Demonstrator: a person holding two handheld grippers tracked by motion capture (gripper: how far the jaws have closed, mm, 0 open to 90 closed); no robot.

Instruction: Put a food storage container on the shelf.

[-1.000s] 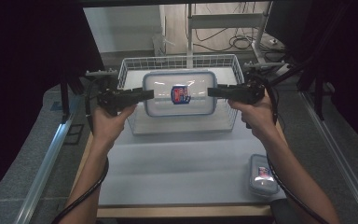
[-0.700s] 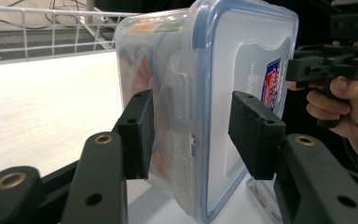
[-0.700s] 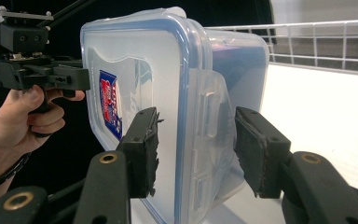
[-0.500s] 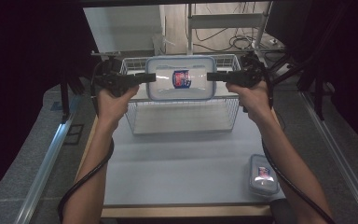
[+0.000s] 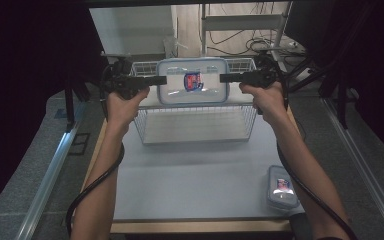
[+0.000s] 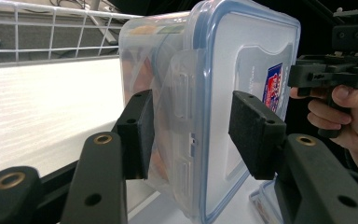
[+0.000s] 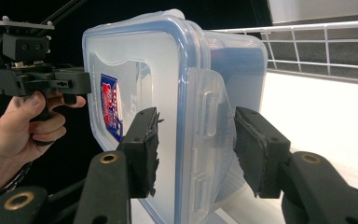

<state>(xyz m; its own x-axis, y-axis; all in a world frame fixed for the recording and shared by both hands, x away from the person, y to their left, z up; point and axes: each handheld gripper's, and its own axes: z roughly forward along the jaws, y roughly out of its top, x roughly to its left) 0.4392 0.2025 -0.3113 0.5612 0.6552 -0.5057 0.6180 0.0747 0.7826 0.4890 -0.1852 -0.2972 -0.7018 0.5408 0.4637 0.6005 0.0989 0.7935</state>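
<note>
A clear plastic container [image 5: 192,80] with a blue-rimmed lid and a red-and-blue label hangs in the air over the back of a white wire basket [image 5: 141,125]. My left gripper [image 5: 162,80] is shut on its left side and my right gripper [image 5: 223,77] on its right side. In the left gripper view the container [image 6: 242,70] stands between the pads of my left gripper [image 6: 196,135], at a side latch. In the right gripper view my right gripper [image 7: 196,149] clamps the opposite latch of the container [image 7: 135,70].
The basket stands at the far middle of the grey table [image 5: 190,175]. A smaller lidded container [image 5: 281,187] with the same label lies at the table's near right corner. Dark curtains and metal rails flank the table.
Both grippers have lifted the container up out of the basket and carried it toward the far rim, still held at both sides.
</note>
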